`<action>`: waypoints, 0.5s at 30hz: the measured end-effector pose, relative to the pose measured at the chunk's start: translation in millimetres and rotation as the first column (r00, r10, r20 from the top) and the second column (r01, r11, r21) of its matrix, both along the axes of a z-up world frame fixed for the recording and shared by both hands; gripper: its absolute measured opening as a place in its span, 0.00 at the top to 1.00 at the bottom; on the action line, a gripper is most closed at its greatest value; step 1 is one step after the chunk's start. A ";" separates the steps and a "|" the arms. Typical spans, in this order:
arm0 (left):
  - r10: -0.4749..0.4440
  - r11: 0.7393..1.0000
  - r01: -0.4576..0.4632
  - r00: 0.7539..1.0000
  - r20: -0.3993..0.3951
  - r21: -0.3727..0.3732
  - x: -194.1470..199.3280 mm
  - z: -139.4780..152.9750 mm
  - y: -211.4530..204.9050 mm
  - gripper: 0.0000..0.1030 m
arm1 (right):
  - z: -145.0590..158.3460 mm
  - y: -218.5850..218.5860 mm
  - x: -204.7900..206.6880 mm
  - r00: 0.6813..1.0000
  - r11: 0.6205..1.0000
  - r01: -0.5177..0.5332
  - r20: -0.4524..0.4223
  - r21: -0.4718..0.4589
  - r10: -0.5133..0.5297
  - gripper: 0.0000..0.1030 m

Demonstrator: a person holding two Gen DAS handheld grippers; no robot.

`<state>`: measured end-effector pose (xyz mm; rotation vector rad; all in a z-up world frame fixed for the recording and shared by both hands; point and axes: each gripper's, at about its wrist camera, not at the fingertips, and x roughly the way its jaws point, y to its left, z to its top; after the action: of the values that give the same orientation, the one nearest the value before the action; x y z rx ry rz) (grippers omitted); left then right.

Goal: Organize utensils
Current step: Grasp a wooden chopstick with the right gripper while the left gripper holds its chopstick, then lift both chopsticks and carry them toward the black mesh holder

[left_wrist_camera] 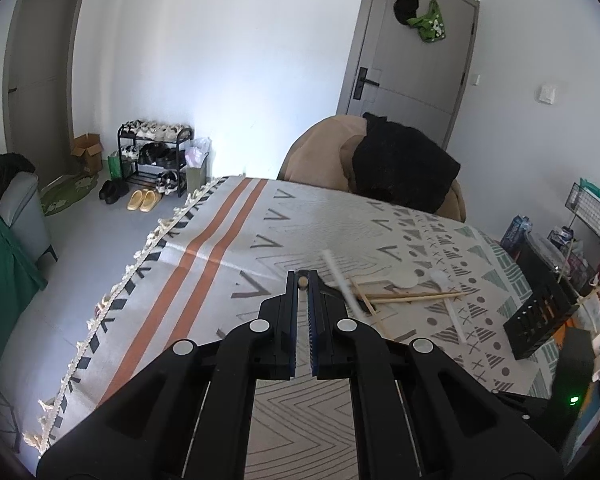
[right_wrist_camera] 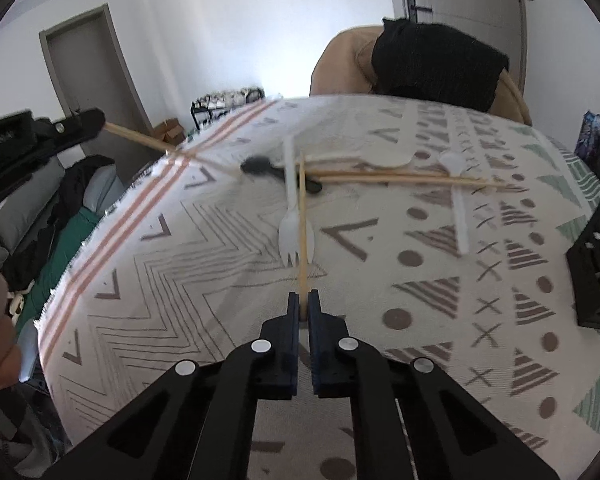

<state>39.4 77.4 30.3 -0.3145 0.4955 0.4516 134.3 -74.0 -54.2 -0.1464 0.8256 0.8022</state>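
Pinching one chopstick between right gripper fingertips.

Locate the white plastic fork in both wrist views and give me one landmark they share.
Left wrist view: the white plastic fork lies just right of the left gripper, blurred, slanting down to the right.
Right wrist view: the fork lies at centre, tines toward the right gripper, beside the chopstick it grips.
Shared landmark: the black cloth on the tan chair.
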 end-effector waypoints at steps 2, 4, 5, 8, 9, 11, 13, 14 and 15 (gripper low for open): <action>-0.009 1.000 0.009 1.000 0.007 0.004 1.4 3.2 -3.2 0.95 | 9.1 -8.3 -0.4 1.000 1.000 0.012 0.014 0.021 -0.012 0.95; -0.017 1.000 0.017 1.000 0.012 0.007 3.0 5.9 -6.5 0.95 | 19.0 -16.6 -0.7 0.999 0.999 0.024 0.029 0.042 -0.025 0.95; -0.021 1.000 0.021 1.000 0.014 0.009 3.5 6.9 -7.8 0.95 | 25.7 -22.0 -1.0 0.999 0.998 0.032 0.040 0.052 -0.034 0.95; -0.031 1.000 0.031 0.999 0.021 0.006 4.8 10.4 -10.2 0.95 | 42.2 -35.9 -1.1 0.996 0.996 0.050 0.065 0.076 -0.055 0.95; -0.035 0.999 0.035 0.999 0.026 0.005 5.0 11.6 -11.1 0.95 | 46.9 -39.7 -1.7 0.995 0.995 0.056 0.073 0.082 -0.062 0.95; -0.043 0.999 0.042 0.998 0.036 0.007 5.5 14.8 -13.3 0.95 | 56.6 -47.9 -2.1 0.993 0.993 0.069 0.089 0.094 -0.077 0.95; -0.053 0.999 0.052 0.998 0.044 0.012 6.8 18.2 -16.7 0.95 | 67.1 -57.9 -3.7 0.989 0.990 0.085 0.111 0.109 -0.097 0.95; -0.057 0.998 0.056 0.997 0.047 0.013 7.6 19.6 -18.0 0.95 | 71.2 -62.6 -3.7 0.987 0.989 0.093 0.120 0.117 -0.107 0.95; -0.064 0.998 0.063 0.997 0.051 0.015 9.0 21.5 -20.2 0.95 | 73.6 -65.8 -3.6 0.985 0.988 0.100 0.126 0.120 -0.115 0.95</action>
<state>48.4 57.3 51.8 -0.2964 0.4512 0.3841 130.7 -139.8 19.5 -0.0534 0.6554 0.7274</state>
